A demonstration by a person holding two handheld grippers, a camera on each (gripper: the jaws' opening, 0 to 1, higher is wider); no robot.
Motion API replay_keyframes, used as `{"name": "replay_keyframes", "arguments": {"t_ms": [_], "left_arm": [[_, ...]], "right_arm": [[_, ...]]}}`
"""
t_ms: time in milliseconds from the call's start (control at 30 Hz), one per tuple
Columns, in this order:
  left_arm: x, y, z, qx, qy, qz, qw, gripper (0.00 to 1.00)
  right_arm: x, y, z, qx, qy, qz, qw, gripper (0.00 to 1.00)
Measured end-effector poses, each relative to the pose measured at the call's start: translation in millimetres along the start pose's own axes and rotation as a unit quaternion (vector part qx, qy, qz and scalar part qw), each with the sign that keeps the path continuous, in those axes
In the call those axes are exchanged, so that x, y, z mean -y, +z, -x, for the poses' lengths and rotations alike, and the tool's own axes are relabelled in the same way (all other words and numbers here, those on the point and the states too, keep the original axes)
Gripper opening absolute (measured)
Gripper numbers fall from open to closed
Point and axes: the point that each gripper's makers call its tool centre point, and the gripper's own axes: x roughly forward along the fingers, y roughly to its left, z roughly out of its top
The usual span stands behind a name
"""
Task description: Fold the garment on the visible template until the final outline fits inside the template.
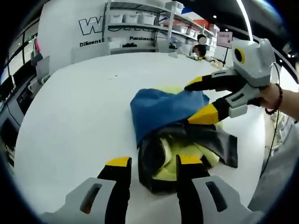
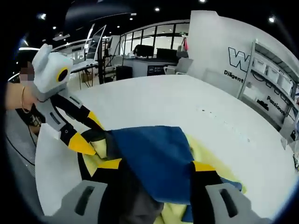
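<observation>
Desk [image 1: 70, 121], white and broad, carries everything; no template outline can be made out on it from either view. Behind it stand a white wall with lettering [image 1: 100, 25] and shelving [image 1: 140, 18] with white bins, well apart from the work.

The garment [image 1: 173, 126] lies bunched near the middle of the desk, a blue panel on top, dark grey and pale yellow parts spilling out below. It looks only partly folded, so the step in hand seems to be drawing another fold over the heap.

The right claw [image 1: 202, 99] reaches in at the blue panel's far edge, jaws parted wide, the cloth lying between them; whether the tips actually pinch fabric I cannot tell. In the right gripper view the blue cloth [image 2: 154, 163] sits between its own jaws.

The left claw [image 1: 152, 163] hovers at the near edge, jaws wide apart and empty, just beside the dark hem.

Next move, by my reckoning: close on a loose edge and lay it flat. The crumpled yellow layer underneath may resist a tidy outline.
</observation>
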Motion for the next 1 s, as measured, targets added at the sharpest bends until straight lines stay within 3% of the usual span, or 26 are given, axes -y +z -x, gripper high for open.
{"name": "replay_keyframes", "arguments": {"t_ms": [267,500,600,1000], "left_arm": [[-0.1,-6.3,-2,-0.011,0.004,0.009,0.9999,0.17],[0.2,-8.1,0,-0.012,0.004,0.007,0.9999,0.13],[0.0,-9.1,1,-0.013,0.005,0.004,0.9999,0.11],[-1.1,-9.4,8,-0.011,0.006,0.007,0.9999,0.02]], "right_arm": [[-3,-3.2,-6,-0.016,-0.002,0.024,0.9996,0.25],[-10,7.3,1,0.000,0.011,0.018,0.9998,0.00],[-15,9.4,5,0.004,0.026,0.015,0.9995,0.00],[-12,10.8,8,0.007,0.021,0.011,0.9997,0.00]]}}
